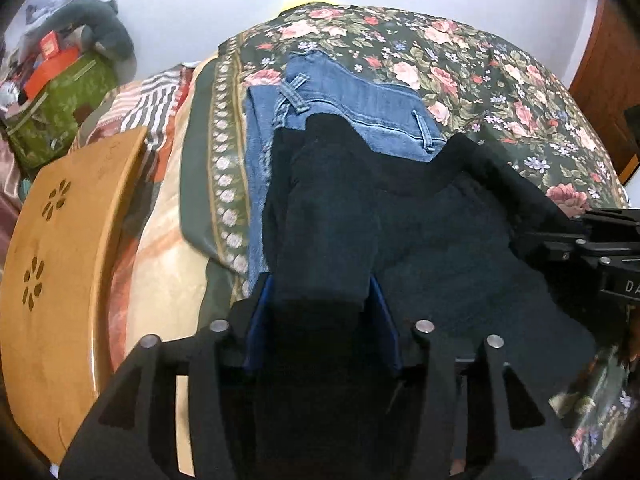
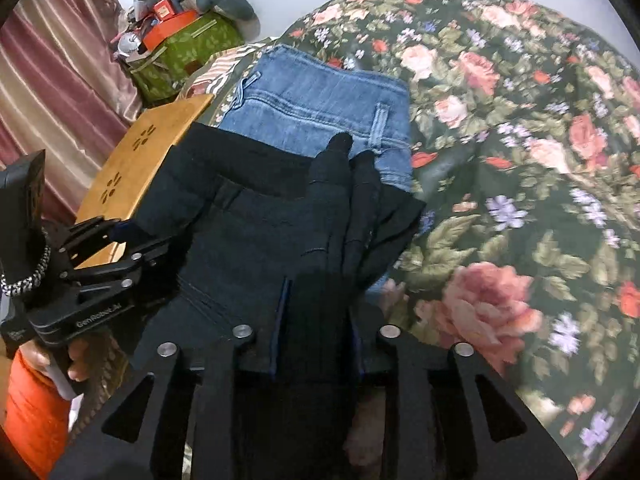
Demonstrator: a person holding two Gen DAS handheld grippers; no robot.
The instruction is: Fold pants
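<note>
The dark pants (image 1: 440, 240) are lying across the bed, spread between the two hand-held grippers, with their far edge overlapping a folded pair of blue jeans (image 1: 360, 100) that is sitting just beyond them on the floral bedspread (image 1: 500, 80).

The left hand-held gripper (image 1: 322, 296) is grasping the pants: a bunched strip of the dark fabric is running straight out from between its blue-padded fingers (image 1: 260, 312), which are closing on the cloth from both sides. To its right, the other tool is showing at the frame edge, touching the pants' opposite side.

The right hand-held gripper (image 2: 316, 312) is likewise clenching a gathered fold of the dark pants (image 2: 248, 240), the cloth rising ahead of it in a ridge toward the blue jeans (image 2: 320, 104). To its left, the left hand-held gripper (image 2: 120, 234) is holding the pants' other edge.

Left of the left hand-held gripper, a wooden board (image 1: 68, 240) with flower-shaped cutouts is lying beside the bed. Further off, a green bag (image 2: 188, 52) piled with orange boxes is sitting near a pink curtain (image 2: 52, 72). The floral bedspread (image 2: 520, 160) is filling the area to the right of the right hand-held gripper.
</note>
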